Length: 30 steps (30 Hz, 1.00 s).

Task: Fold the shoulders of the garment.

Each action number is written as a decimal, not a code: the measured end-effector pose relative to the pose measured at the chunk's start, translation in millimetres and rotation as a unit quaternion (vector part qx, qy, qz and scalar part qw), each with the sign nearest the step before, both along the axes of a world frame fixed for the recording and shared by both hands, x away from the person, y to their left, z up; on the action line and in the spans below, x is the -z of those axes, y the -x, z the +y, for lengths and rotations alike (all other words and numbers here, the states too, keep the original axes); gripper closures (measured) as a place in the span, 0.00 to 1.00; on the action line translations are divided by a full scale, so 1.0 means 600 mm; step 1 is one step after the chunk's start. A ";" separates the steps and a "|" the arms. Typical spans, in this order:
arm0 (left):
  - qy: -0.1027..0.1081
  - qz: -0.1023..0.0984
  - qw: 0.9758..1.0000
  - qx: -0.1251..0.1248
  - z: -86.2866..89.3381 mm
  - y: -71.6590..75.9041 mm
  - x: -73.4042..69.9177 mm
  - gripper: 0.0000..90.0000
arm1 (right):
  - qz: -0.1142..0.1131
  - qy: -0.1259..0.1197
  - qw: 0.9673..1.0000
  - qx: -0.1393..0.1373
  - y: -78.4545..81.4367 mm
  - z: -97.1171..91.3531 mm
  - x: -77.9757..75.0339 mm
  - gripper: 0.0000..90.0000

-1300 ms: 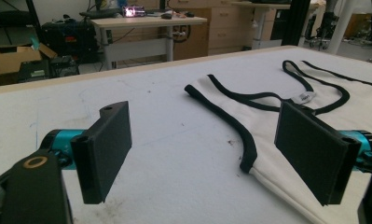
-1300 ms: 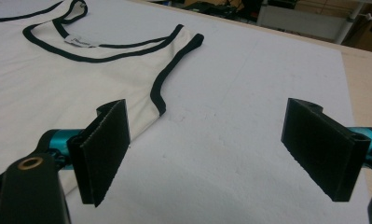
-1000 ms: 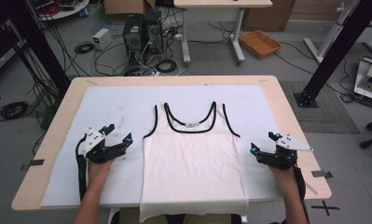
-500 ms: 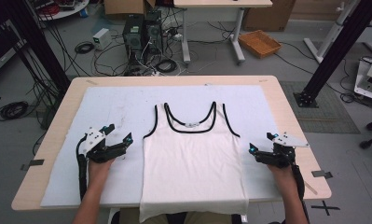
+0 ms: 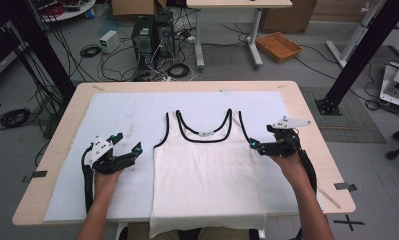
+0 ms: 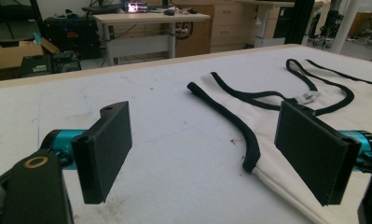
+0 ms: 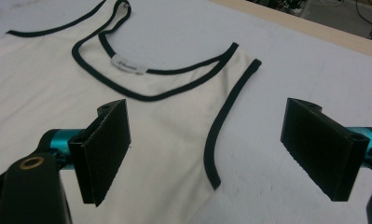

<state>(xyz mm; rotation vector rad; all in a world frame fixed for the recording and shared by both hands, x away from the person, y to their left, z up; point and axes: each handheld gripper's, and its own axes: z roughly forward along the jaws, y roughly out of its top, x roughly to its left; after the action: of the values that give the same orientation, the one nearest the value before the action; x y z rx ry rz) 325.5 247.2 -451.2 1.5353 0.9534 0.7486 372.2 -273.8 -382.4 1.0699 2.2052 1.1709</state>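
One white tank top (image 5: 207, 175) with black trim lies flat, neck away from the person, on the white mat (image 5: 132, 112) covering the wooden table (image 5: 312, 115); its hem hangs over the near edge. A small white neck label (image 7: 125, 65) carries print too fine to read. In the right gripper view, the right gripper (image 7: 221, 144) hangs over the shirt's armhole, its jaws wide apart and gripping nothing, the black armhole trim running between them. The left gripper (image 5: 124, 150) sits just beside the shirt's other edge, jaws likewise spread wide and empty; in the left gripper view the armhole's lower end lies just inside the right-hand jaw.
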 end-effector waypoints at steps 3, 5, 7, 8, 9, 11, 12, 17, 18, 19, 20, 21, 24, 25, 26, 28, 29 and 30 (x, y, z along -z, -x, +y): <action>0.001 0.002 1.000 0.000 0.000 -0.001 0.000 0.21 | 0.009 0.005 1.000 -0.002 -0.023 0.013 -0.014 0.17; 0.004 0.005 1.000 -0.002 0.000 -0.002 0.000 0.21 | 0.014 0.010 1.000 -0.005 -0.040 0.023 -0.022 0.17; 0.003 0.007 1.000 -0.003 0.001 -0.002 0.000 0.21 | 0.025 0.023 0.999 0.000 -0.069 0.038 -0.029 0.17; 0.004 0.007 1.000 -0.004 0.000 -0.003 0.000 0.21 | 0.031 0.028 0.999 0.004 -0.079 0.042 -0.031 0.17; 0.003 0.008 1.000 -0.005 0.000 -0.003 0.000 0.21 | 0.034 0.031 0.999 0.008 -0.088 0.046 -0.031 0.18; 0.003 0.009 1.000 -0.005 0.000 -0.003 0.000 0.21 | 0.038 0.029 0.999 0.009 -0.105 0.053 -0.029 0.21; 0.003 0.010 1.000 -0.005 0.000 -0.003 0.000 0.21 | 0.041 0.033 0.999 0.014 -0.112 0.057 -0.027 0.21; 0.004 0.009 1.000 -0.005 0.000 -0.003 0.000 0.21 | 0.047 0.053 0.997 0.036 -0.146 0.073 -0.008 0.21; 0.001 0.009 1.000 -0.005 0.000 -0.003 0.000 0.21 | 0.048 0.059 0.996 0.042 -0.153 0.075 -0.003 0.23; 0.002 0.010 1.000 -0.004 -0.001 -0.003 0.000 0.21 | 0.049 0.061 0.996 0.047 -0.161 0.076 0.002 0.26; 0.002 0.010 1.000 -0.004 -0.001 -0.003 0.000 0.21 | 0.050 0.061 0.995 0.054 -0.168 0.076 0.008 0.28; 0.001 0.010 1.000 -0.005 0.000 -0.003 -0.001 0.21 | 0.054 0.058 0.995 0.059 -0.176 0.076 0.014 0.28; 0.001 0.010 1.000 -0.005 0.000 -0.003 -0.001 0.21 | 0.067 0.038 0.995 0.071 -0.198 0.076 0.031 0.29; 0.001 0.011 1.000 -0.005 0.000 -0.003 -0.001 0.21 | 0.070 0.041 0.994 0.074 -0.205 0.077 0.036 0.31; 0.001 0.011 1.000 -0.004 -0.001 -0.003 -0.001 0.21 | 0.073 0.047 0.993 0.075 -0.212 0.078 0.042 0.33; -0.001 0.009 1.000 -0.003 -0.001 -0.003 -0.001 0.21 | 0.084 0.051 0.992 0.081 -0.225 0.082 0.051 0.33; -0.003 0.010 1.000 -0.004 -0.002 -0.003 -0.001 0.21 | 0.089 0.054 0.991 0.081 -0.232 0.083 0.054 0.33; -0.003 0.010 1.000 -0.005 -0.002 -0.003 -0.001 0.21 | 0.089 0.059 0.991 0.082 -0.238 0.085 0.058 0.33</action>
<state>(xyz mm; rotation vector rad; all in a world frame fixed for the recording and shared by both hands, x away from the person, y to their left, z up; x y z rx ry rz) 327.5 246.1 -450.8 1.5472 0.9745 0.7441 515.2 -222.6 -417.1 1.3208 2.2372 0.8942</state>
